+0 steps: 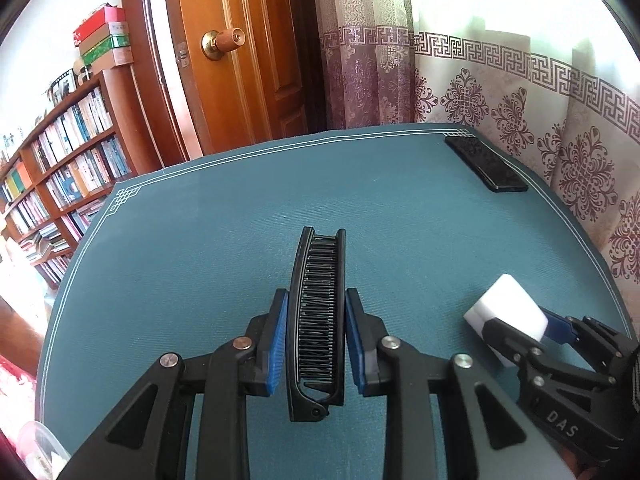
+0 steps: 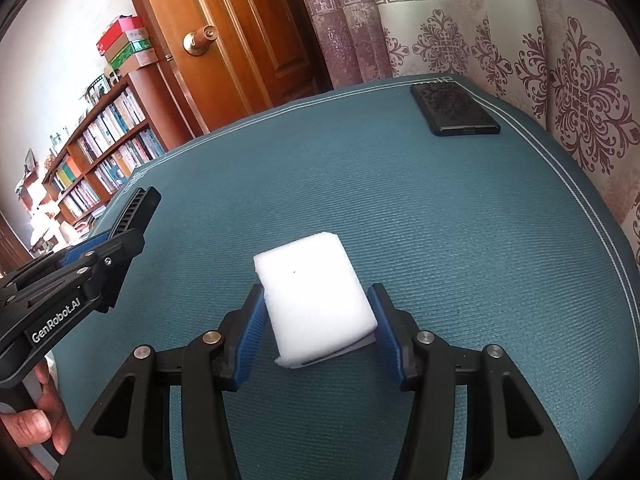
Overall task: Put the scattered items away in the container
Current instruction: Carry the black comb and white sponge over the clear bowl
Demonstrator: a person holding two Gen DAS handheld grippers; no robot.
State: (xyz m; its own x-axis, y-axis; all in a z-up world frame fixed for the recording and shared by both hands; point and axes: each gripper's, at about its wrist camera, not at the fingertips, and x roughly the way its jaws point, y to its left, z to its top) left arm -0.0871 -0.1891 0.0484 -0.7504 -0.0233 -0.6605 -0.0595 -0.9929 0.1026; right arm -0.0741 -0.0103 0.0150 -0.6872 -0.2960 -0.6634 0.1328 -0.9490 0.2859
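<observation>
Between the blue pads of the left tool (image 1: 316, 332), the left wrist view shows a black folding comb (image 1: 318, 320) held above the teal desk (image 1: 200, 240), its long axis running straight away from the camera, hinge end nearest. The pads look clenched against its sides. A black flat case (image 1: 486, 164) lies at the far right corner.

From the right wrist, the right tool (image 2: 318, 320) grasps a white foam block (image 2: 316, 300), its length pointing forward and slightly left.
</observation>
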